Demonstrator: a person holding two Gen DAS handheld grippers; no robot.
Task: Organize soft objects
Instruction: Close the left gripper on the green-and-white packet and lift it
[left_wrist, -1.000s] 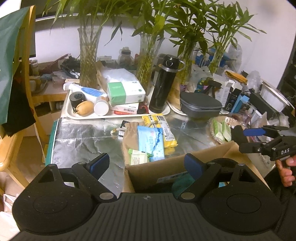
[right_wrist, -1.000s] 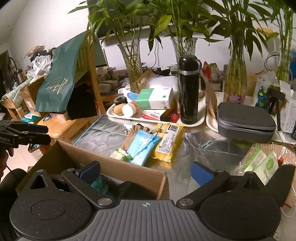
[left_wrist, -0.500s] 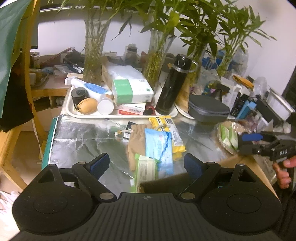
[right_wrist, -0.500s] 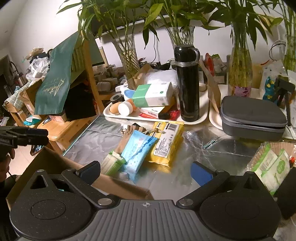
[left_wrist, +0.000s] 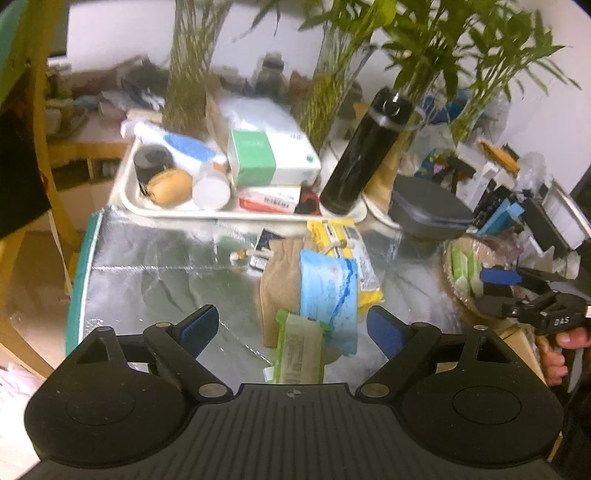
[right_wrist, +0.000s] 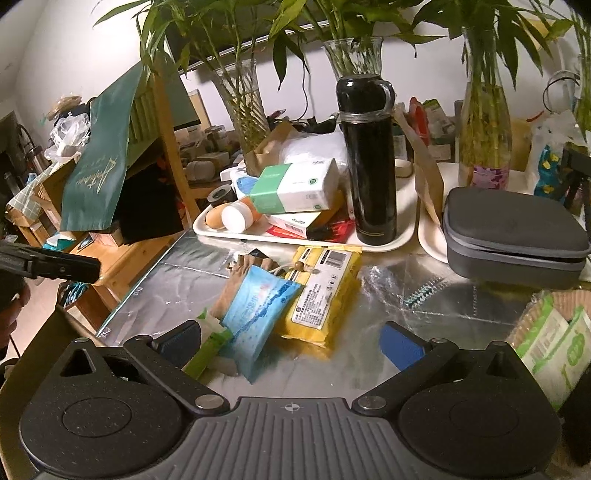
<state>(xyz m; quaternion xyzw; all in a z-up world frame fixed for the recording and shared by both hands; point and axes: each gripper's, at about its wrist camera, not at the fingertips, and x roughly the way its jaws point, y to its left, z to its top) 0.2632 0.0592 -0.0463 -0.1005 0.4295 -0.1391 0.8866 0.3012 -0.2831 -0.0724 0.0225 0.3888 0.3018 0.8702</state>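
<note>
The green wipes pack (left_wrist: 300, 345) lies on the foil-covered surface (left_wrist: 155, 280), partly under the blue pack (left_wrist: 328, 291). The left tool (left_wrist: 291, 326) stands apart, empty; the operator should straddle the pack's short sides. The right tool (right_wrist: 291, 341) is likewise apart.

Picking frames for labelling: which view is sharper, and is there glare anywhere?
Left wrist view: motion-blurred, the green box and plants smeared. Right wrist view: sharp, print on the yellow pack is crisp. Both bend at the edges; the foil table cover throws bright glare.
</note>
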